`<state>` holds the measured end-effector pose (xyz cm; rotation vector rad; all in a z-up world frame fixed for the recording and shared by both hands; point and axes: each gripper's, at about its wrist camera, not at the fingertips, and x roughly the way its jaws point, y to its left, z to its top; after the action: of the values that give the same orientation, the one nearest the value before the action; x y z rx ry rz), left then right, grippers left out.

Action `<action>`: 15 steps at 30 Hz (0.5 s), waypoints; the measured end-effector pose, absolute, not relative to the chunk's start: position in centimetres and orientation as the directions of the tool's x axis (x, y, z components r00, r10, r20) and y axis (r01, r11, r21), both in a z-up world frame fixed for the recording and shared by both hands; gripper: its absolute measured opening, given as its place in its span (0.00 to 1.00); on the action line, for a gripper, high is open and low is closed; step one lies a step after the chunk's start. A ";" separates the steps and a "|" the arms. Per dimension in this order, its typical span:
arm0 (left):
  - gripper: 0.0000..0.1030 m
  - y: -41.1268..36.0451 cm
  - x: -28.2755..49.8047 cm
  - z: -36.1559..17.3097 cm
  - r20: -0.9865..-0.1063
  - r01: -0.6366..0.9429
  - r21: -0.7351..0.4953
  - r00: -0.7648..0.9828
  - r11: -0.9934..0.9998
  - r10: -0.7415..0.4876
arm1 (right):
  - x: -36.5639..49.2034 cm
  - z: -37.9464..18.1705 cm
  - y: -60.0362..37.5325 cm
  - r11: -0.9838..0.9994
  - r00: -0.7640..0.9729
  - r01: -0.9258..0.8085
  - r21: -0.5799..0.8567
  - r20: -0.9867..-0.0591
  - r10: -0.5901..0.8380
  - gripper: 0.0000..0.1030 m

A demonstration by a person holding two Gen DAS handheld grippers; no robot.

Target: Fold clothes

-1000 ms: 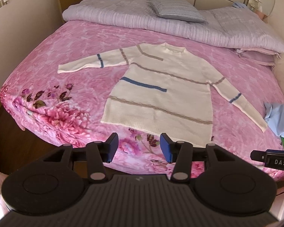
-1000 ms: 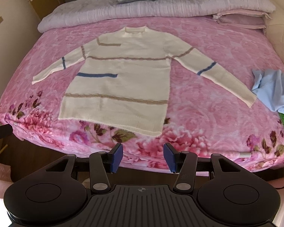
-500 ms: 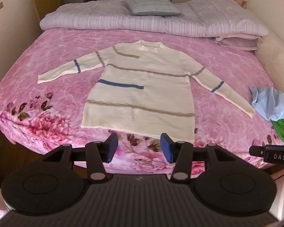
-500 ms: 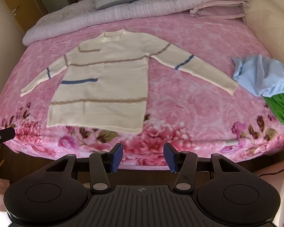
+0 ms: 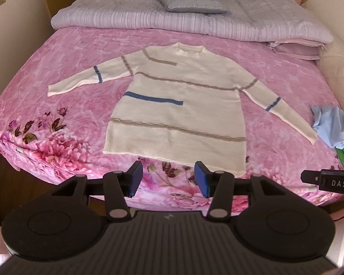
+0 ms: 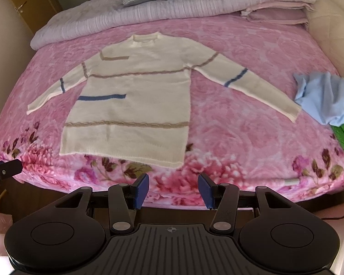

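The cream sweater point(image 5: 178, 114) is lying flat on the pink bedspread point(image 5: 57, 105), long axis running near to far, collar far, hem near, both sleeves spread sideways. The left gripper point(image 5: 167, 178) and right gripper point(image 6: 173, 189) are hovering beyond the near bed edge, jaws standing partly apart and empty. The hem is lying just ahead of both; the left one appears nearer its middle, the right one nearer its right corner.

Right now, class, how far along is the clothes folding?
Done: the cream sweater lies spread flat on the pink blanket, sleeves out. In hand: nothing; the left gripper and right gripper are open and empty. Left: every fold, plus the crumpled blue garment.
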<state>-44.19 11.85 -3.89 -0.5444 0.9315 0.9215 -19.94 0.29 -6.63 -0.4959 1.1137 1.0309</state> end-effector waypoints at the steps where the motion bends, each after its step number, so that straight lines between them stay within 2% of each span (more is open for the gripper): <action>1: 0.44 12.6 -44.1 -4.1 -0.863 -0.855 -0.021 0.277 0.518 0.422 | -19.9 -6.8 0.9 0.477 0.076 -0.866 0.149 -0.904 0.421 0.50; 9: 0.44 21.3 -43.6 -7.3 -0.864 -0.829 -0.130 0.364 0.544 0.347 | -17.8 -7.7 5.4 0.593 0.143 -0.782 0.193 -0.870 0.472 0.50; 15: 0.44 30.7 -44.3 -8.1 -0.849 -0.817 -0.213 0.426 0.535 0.312 | -17.1 -7.5 12.9 0.644 0.202 -0.731 0.225 -0.830 0.520 0.50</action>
<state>-44.29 30.73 -8.10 -0.6893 0.8543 0.7804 -17.06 12.92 -7.51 -0.2378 1.0476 0.8847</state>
